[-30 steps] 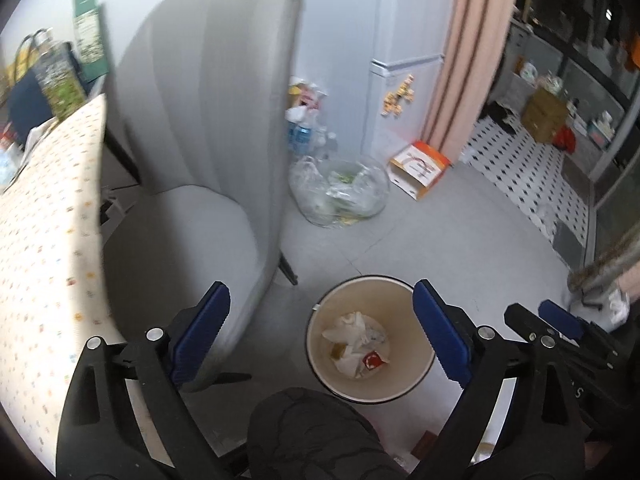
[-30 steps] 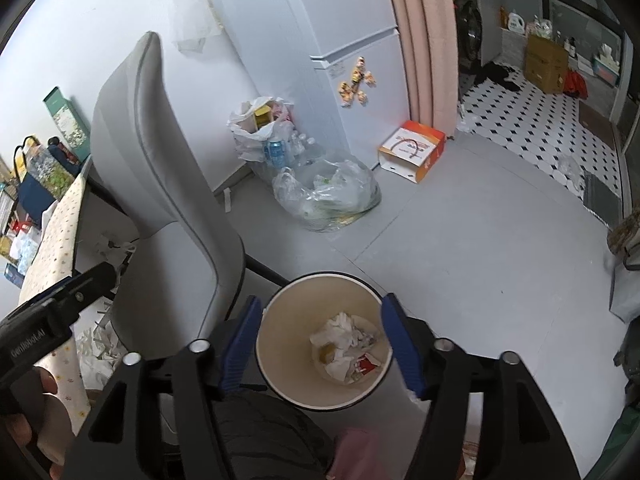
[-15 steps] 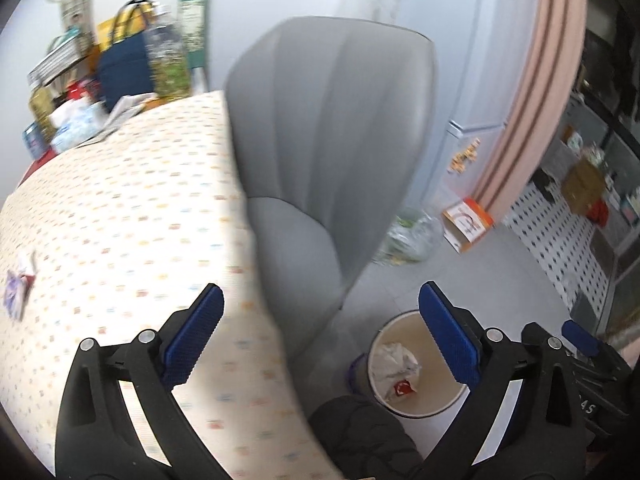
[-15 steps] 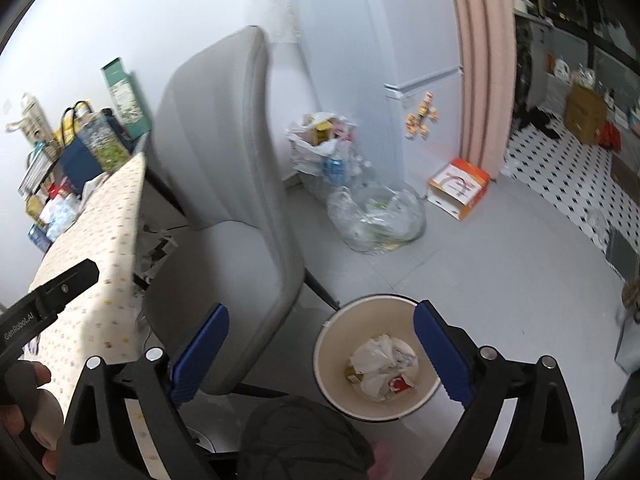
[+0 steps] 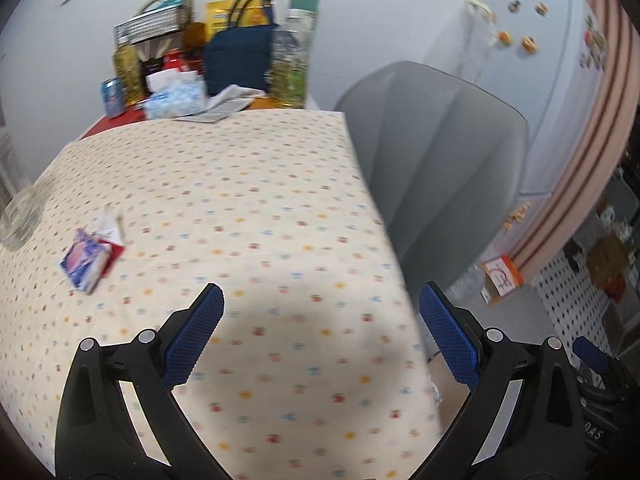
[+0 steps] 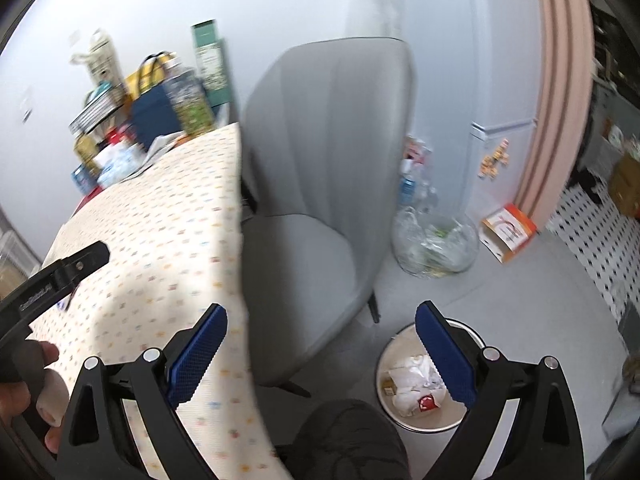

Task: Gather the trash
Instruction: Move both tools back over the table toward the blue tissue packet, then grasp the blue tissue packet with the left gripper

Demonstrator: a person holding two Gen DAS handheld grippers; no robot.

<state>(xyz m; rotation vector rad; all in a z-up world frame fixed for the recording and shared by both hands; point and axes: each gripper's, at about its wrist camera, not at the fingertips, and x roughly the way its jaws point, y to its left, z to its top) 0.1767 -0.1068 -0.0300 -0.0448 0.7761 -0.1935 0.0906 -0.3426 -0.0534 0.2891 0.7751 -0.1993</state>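
A small blue, pink and red wrapper (image 5: 90, 261) with a white scrap lies on the dotted tablecloth (image 5: 248, 208), at the left in the left wrist view. My left gripper (image 5: 320, 328) is open and empty above the table's near part, right of the wrapper. My right gripper (image 6: 320, 340) is open and empty, above the table edge and the chair. A round bin (image 6: 404, 420) with crumpled white paper and a red scrap (image 6: 416, 388) stands on the floor under the right finger. The left gripper's body shows in the right wrist view (image 6: 60, 276).
A grey chair (image 6: 320, 168) stands at the table's right side. Bags, bottles and boxes (image 5: 224, 64) crowd the table's far end; a glass jar (image 5: 20, 216) is at far left. On the floor are a clear bag (image 6: 436, 244) and an orange box (image 6: 508, 232).
Both grippers swung up and left from the floor bin toward the table. The left view now faces the tabletop and the wrapper; the bin has left that view.
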